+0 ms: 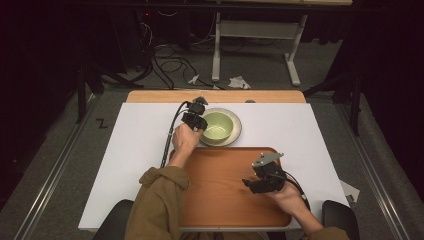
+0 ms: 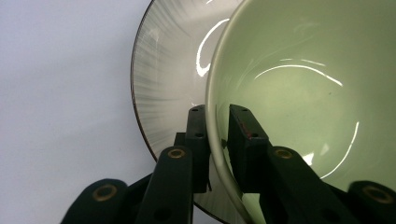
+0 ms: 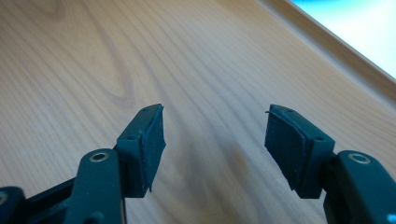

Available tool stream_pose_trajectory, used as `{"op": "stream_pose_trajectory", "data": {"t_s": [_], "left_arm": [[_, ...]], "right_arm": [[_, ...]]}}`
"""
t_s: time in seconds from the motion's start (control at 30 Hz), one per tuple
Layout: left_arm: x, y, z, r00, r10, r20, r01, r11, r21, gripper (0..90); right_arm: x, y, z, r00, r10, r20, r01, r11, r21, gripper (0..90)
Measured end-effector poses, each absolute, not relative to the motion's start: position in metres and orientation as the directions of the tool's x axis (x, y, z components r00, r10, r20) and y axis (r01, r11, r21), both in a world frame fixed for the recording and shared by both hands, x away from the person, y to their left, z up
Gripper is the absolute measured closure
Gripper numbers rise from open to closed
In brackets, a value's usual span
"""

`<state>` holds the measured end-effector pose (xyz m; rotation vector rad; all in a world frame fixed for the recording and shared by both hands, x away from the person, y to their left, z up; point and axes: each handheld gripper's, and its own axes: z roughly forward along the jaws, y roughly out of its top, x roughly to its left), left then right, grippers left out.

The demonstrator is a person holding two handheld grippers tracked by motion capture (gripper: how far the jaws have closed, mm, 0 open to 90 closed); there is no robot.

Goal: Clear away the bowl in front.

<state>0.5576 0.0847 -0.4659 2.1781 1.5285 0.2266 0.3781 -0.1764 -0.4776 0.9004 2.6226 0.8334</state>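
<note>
Left gripper (image 2: 215, 140) clamped on the near rim of a pale green ceramic bowl (image 2: 303, 93), one jaw inside, one outside; bowl on a grey ribbed plate (image 2: 163, 79), upper centre of the high view; right gripper (image 3: 215, 140) gaping wide over the wooden tray (image 3: 93, 60)

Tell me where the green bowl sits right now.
In the high view the green bowl rests on a grey plate at the table's far middle, just beyond the wooden tray. The left claw is shut on its left rim.
</note>
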Motion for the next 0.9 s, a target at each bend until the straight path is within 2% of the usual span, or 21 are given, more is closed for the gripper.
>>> {"op": "stream_pose_trajectory", "data": {"t_s": [0.13, 0.9], "left_arm": [[0.558, 0.09, -0.462, 0.352, 0.915, -0.195, 0.846, -0.222, 0.485, 83.2], [0.541, 0.096, -0.43, 0.423, 0.885, -0.197, 0.78, -0.244, 0.577, 82.9]], "right_arm": [[0.377, -0.177, -0.478, -0.779, 0.625, -0.044, 0.487, 0.648, 0.586, 37.9], [0.377, -0.18, -0.477, -0.768, 0.639, -0.043, 0.495, 0.635, 0.593, 37.6]]}}
